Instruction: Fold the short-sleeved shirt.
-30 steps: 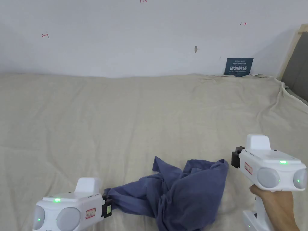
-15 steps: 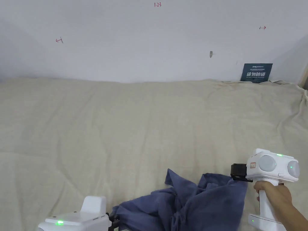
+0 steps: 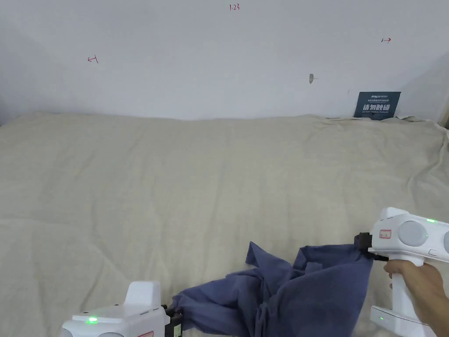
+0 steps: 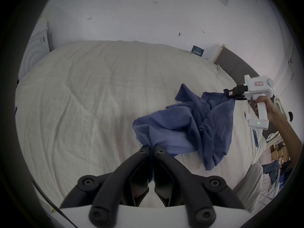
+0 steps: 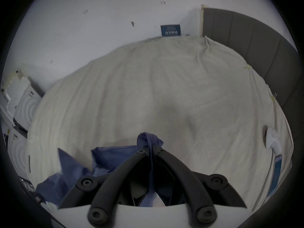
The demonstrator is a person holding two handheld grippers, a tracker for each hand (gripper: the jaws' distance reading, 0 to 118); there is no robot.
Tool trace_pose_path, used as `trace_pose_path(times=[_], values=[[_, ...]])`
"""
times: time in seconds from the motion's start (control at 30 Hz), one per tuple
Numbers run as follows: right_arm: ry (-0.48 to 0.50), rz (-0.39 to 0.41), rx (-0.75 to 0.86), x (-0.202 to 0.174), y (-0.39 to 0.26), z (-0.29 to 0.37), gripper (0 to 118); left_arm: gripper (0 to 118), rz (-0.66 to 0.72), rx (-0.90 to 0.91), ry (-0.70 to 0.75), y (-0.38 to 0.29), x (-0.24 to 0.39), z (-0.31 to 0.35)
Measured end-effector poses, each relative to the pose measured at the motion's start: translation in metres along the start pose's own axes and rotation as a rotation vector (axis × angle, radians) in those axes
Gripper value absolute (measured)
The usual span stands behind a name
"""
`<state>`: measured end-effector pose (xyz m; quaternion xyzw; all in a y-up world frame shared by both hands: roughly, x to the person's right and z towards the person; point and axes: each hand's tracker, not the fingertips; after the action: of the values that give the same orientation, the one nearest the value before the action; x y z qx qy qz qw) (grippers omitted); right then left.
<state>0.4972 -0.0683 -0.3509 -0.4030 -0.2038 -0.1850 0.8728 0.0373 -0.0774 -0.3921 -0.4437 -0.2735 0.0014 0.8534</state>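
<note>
Both tongs are clamped on the crumpled blue shirt (image 3: 280, 294) near the bed's (image 3: 175, 184) front edge, left gripper (image 4: 151, 149) and right gripper (image 5: 150, 149) each pinching cloth: the step is spreading, and next it needs pulling apart and laying flat.

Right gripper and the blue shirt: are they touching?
Touching. In the right gripper view, the right gripper has its jaws closed on a bunched edge of the blue shirt, with cloth running between them.
</note>
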Motion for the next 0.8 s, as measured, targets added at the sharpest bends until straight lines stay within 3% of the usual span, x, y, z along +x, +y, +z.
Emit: trace_pose_path(times=[0.43,0.53,0.8], values=[[0.113,0.099,0.227,-0.004,0.025,0.136,1,1,0.064,0.165,-0.057,0.050,-0.016,0.050],[0.076,0.133,0.300,-0.003,0.044,0.156,1,1,0.063,0.245,-0.033,0.081,-0.027,0.070],[0.014,0.108,0.376,0.011,0.114,0.182,1,1,0.090,0.370,0.069,0.181,-0.061,0.114]])
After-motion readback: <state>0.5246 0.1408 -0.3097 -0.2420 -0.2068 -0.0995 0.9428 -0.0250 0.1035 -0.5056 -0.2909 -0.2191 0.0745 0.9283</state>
